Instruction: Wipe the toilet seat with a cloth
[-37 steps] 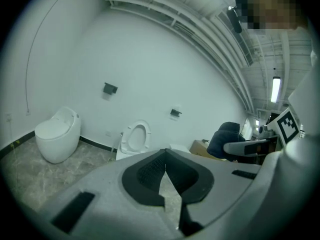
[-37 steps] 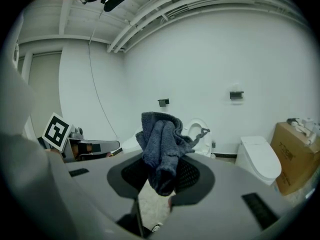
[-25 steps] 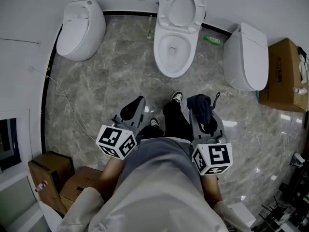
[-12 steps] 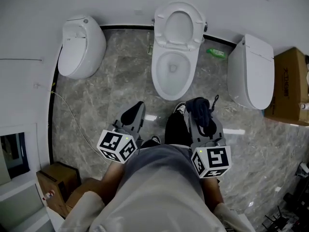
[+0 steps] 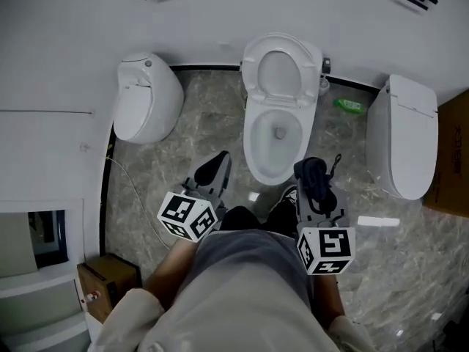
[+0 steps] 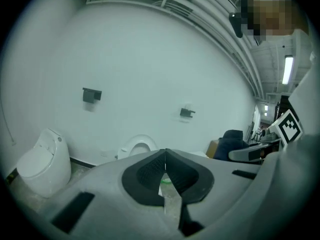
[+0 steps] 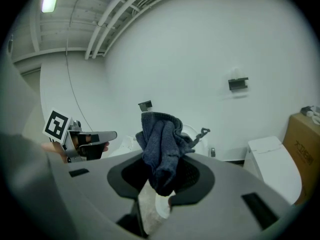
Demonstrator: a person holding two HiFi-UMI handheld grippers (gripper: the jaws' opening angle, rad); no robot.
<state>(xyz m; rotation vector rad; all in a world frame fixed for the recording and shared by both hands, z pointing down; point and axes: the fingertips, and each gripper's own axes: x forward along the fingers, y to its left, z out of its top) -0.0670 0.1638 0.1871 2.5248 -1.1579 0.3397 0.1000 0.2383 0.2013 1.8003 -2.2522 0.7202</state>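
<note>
The middle toilet (image 5: 272,141) stands open against the wall, its lid (image 5: 281,68) raised over the white seat ring. My right gripper (image 5: 314,176) is shut on a bunched dark blue cloth (image 5: 316,174), just short of the bowl's front right edge. In the right gripper view the cloth (image 7: 160,141) stands up out of that gripper (image 7: 162,159). My left gripper (image 5: 213,169) hovers left of the bowl's front. The left gripper (image 6: 165,156) is shut and empty, and the raised lid (image 6: 137,146) shows beyond it.
A closed toilet (image 5: 146,107) stands at the left and another (image 5: 407,134) at the right. A green bottle (image 5: 349,105) lies by the wall. Cardboard boxes sit at lower left (image 5: 110,281) and at the right edge (image 5: 453,160). A thin cable (image 5: 128,185) crosses the marble floor.
The person has stepped toward the middle toilet, so both grippers now hover near its front rim. The cloth stays in the right gripper, and the left stays shut.
</note>
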